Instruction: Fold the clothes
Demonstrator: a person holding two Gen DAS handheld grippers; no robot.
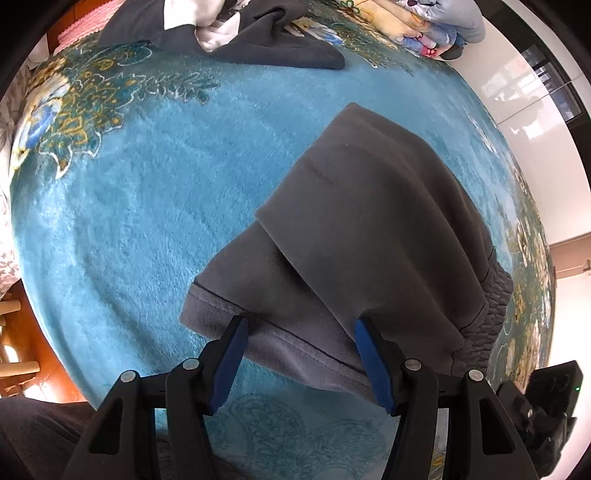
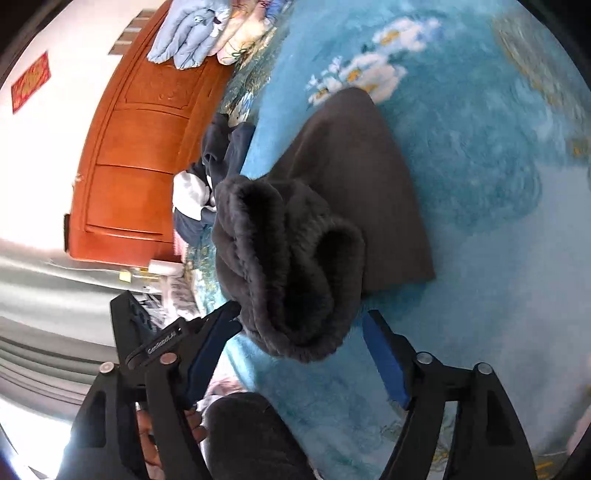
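Note:
Dark grey fleece trousers (image 1: 369,236) lie folded on the blue floral blanket (image 1: 147,206). My left gripper (image 1: 301,325) is open, its blue-padded fingers (image 1: 231,354) spread on either side of the hemmed near edge, just above it. In the right wrist view the same trousers (image 2: 354,177) show their gathered elastic waistband (image 2: 291,273) bunched up close to the camera. My right gripper (image 2: 299,321) is open, its jaws spread around the waistband without clamping it.
A heap of dark and white clothes (image 1: 229,33) lies at the blanket's far edge and also shows in the right wrist view (image 2: 207,184). Folded quilts (image 2: 199,33) are stacked by a wooden headboard (image 2: 140,155). Shiny white floor (image 1: 535,122) lies to the right.

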